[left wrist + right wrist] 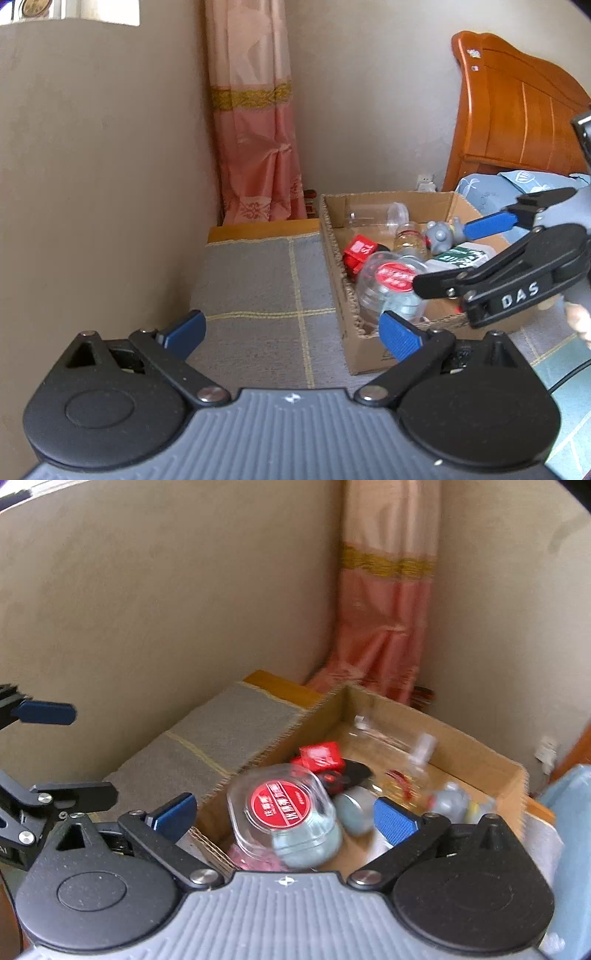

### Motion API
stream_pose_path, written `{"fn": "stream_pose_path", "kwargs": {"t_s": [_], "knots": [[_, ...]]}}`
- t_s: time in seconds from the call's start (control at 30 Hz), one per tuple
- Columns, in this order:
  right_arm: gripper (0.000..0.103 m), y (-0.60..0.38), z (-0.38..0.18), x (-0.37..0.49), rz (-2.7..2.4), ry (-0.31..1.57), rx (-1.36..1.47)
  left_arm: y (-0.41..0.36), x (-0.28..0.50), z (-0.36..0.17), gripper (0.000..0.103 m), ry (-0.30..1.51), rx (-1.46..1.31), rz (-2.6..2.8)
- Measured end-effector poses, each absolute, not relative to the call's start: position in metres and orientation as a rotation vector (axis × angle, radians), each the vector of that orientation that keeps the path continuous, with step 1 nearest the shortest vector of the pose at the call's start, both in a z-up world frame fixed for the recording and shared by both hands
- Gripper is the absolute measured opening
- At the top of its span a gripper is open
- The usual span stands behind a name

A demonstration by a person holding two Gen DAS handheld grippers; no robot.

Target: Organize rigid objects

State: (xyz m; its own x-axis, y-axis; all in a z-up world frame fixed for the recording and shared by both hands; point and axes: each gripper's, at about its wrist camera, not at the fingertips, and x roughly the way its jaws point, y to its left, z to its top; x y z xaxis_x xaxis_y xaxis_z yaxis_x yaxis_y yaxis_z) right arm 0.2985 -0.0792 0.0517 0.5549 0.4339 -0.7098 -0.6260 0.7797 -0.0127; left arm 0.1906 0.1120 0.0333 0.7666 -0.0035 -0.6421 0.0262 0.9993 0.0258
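Note:
A cardboard box (369, 354) (476, 753) sits on a grey checked mat (258, 280) (221, 734). In it lie a clear jar with a red label (391, 280) (284, 808), a red packet (356, 253) (319, 755), a clear cup (376, 214), a small bottle (408, 240), a grey toy (441, 232) (448, 801) and a green-and-white box (460, 256). My left gripper (291, 332) is open and empty over the mat, left of the box. My right gripper (284, 818) (454, 254) is open above the box, over the jar, holding nothing.
Beige walls (92, 166) close in on the left and behind. A pink curtain (255, 140) (384, 609) hangs in the corner. A wooden headboard (517, 110) and blue bedding (495, 192) lie at the right. The mat's wooden surface edge (258, 227) shows behind.

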Motion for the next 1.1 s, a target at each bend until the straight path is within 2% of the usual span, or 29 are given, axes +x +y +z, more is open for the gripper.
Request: {"fn": "stream_pose_path", "kwargs": {"t_s": [0.27,0.53,0.8,1.1], "knots": [[0.103,-0.123,0.064,0.264,0.422,0.746,-0.235,0.084,0.178,0.032,0.1,0.686,0.025,-0.039],[0.103,-0.168,0.049,0.218,0.238,0.773,-0.157,0.041,0.159,0.017,0.1,0.722,0.045,-0.027],[0.103,-0.181,0.03,0.169,0.087,0.804,-0.129,0.016,0.134,0.011,0.1,0.762,0.054,0.029],[0.103,-0.185,0.047,0.128,0.063,0.773,-0.084,0.005,0.11,0.028,0.1,0.762,0.069,0.044]]}}
